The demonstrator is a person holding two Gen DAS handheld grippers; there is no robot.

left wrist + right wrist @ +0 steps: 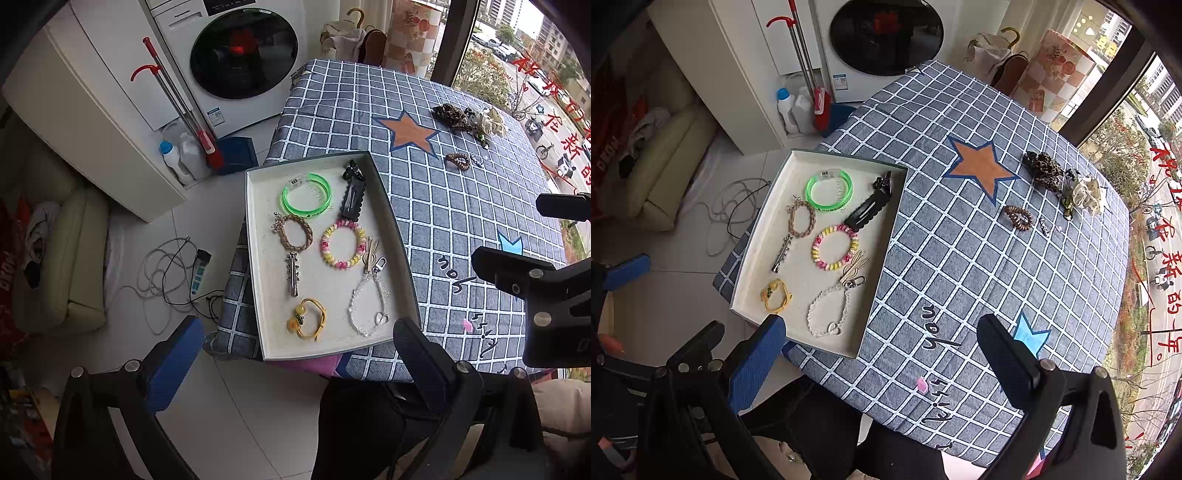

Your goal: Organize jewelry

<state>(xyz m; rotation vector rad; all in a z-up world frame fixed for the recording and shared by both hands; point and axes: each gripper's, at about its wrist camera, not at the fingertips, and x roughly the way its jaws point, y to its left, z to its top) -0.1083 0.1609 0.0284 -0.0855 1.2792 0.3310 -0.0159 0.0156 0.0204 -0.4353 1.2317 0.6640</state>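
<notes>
Left gripper nearest the lens: jaws wide apart, nothing between them, hovering over the near edge of the shallow cream-lined rectangular tray. Right gripper likewise jaws spread, empty, poised above the near part of the desk with its grey-blue checked cloth, blue pad by the tray's near corner.

Outward, inside the tray, pieces laid out apart from each other:
- clear beaded strand with metal clasp, nearest right
- yellow cord bracelet with charms, nearest left
- silver metal hair clip
- pink-and-yellow coil hair tie
- beige rabbit-shaped clip, touching the coil tie's edge
- tan braided bracelet
- neon green plastic bangles
- black flat snap clip with a small black claw clip at the far corner

Still loose on the desk, well apart from the tray, far right:
- brown spiral hair tie
- small silvery item just beside it, too small to identify
- leopard-print scrunchie
- cream fabric scrunchie, something dark green between those two
- small pink bit near the front edge

Judgement: well past halfway; nine or so pieces in, about five left outside. Neither gripper carries anything.
</notes>
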